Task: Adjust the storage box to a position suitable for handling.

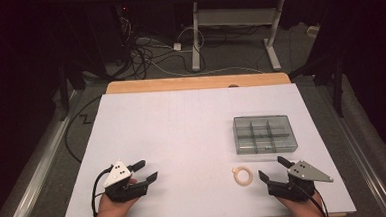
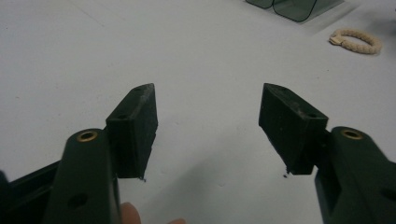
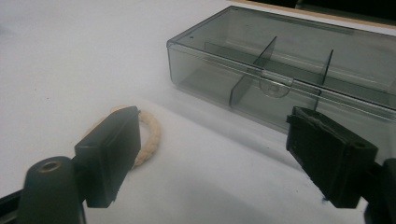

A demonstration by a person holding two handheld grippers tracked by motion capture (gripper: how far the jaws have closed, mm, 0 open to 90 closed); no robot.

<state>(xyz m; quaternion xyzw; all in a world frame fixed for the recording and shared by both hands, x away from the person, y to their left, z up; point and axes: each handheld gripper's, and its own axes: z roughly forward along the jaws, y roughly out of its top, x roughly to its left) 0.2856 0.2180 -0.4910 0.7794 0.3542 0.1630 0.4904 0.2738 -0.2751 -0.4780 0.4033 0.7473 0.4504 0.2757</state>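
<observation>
Where the high view looks down, the left gripper [image 1: 145,172] and right gripper [image 1: 272,167] are held unclenched and empty at the near edge, with a rope ring [image 1: 243,176] just left of the right one, near of the clear box [image 1: 264,134]. Along the left gripper's spread jaws, the ring [image 2: 357,40] is seen far right and the box is cut off. Along the right gripper's, the ring [image 3: 148,135] is half hidden behind one jaw.

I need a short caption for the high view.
Two open hand-held grippers rest near a rope ring and closed divided box.
</observation>
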